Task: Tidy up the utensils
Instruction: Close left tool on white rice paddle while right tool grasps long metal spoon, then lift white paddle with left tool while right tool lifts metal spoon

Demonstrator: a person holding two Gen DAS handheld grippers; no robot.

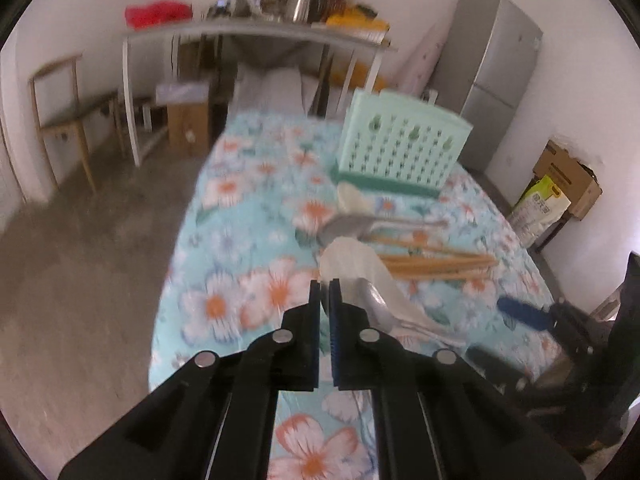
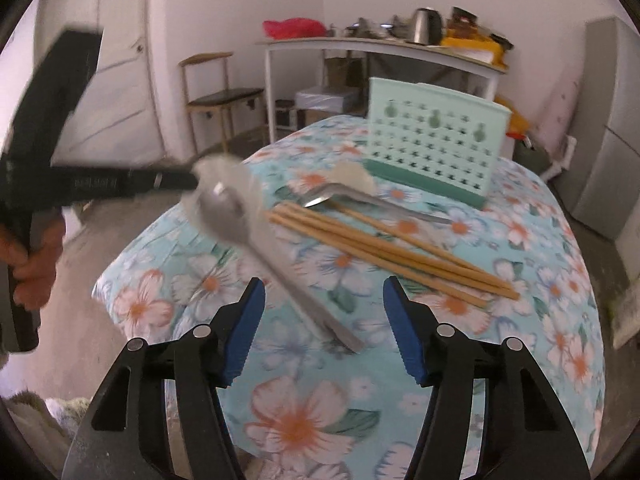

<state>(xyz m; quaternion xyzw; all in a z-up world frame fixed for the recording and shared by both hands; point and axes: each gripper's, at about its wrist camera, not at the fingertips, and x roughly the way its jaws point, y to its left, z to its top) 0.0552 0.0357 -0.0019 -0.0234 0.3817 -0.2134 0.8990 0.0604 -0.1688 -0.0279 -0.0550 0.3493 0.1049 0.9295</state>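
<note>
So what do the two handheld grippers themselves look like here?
Both are matte black plastic linkage frames with round silver pivot pins. The right gripper carries ribbed blue pads on its fingers; the left gripper has the same build, one blue pad visible. No cables or sleeves show.

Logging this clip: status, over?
Left gripper shut on metal spoon, lifted. Right gripper open, empty. Chopsticks and green utensil holder on table; path clear.

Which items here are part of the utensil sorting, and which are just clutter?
Job:
- mint-green perforated plastic utensil holder
- tan wooden chopsticks
- steel spoon with white spoon, gripped at the bowl end by left gripper
- steel and white spoons by the holder

Clutter:
- steel kettle
- red bag
- wooden chair
- grey fridge
</note>
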